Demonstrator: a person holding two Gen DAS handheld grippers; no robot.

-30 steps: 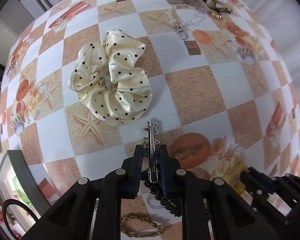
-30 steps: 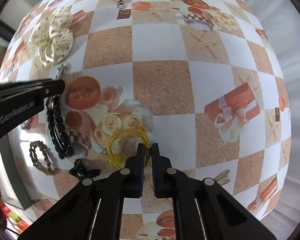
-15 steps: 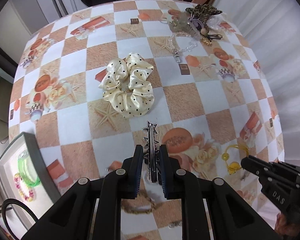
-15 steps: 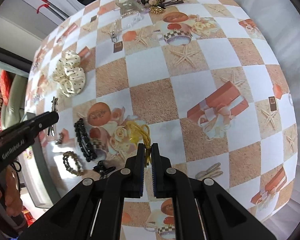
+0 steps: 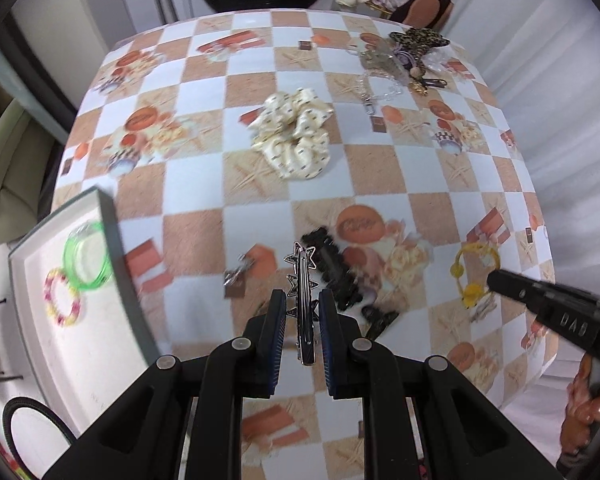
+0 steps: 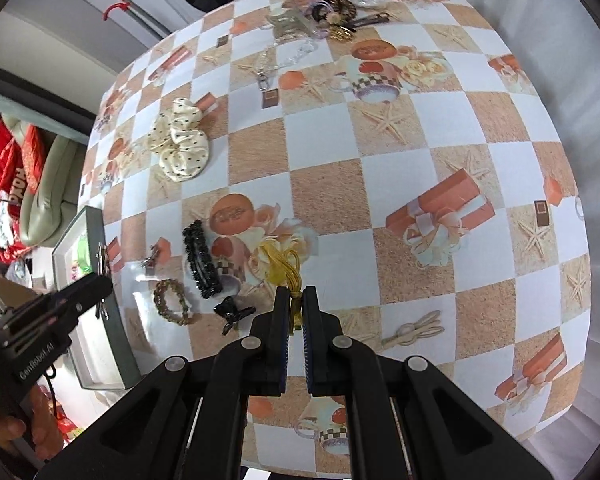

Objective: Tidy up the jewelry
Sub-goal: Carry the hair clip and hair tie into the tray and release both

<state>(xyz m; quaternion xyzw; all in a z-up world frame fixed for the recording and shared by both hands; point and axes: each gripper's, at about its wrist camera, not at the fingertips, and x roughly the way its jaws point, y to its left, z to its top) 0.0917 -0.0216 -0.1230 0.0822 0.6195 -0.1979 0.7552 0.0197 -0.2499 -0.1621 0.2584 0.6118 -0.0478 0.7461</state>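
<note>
My left gripper is shut on a silver star hair clip and holds it above the table, right of the grey jewelry tray. The tray holds a green bangle and a pink-yellow bead bracelet. My right gripper is shut on a yellow hair tie and holds it just above the table; it also shows in the left wrist view. The left gripper with its clip hangs over the tray in the right wrist view.
On the checkered tablecloth lie a cream dotted scrunchie, a black beaded clip, a brown bead bracelet, a small black clip, a beige clip and a pile of accessories at the far edge.
Both grippers rose and pulled back from the table. The left one carried the star clip left towards the tray. The right one lifted the yellow hair tie.
</note>
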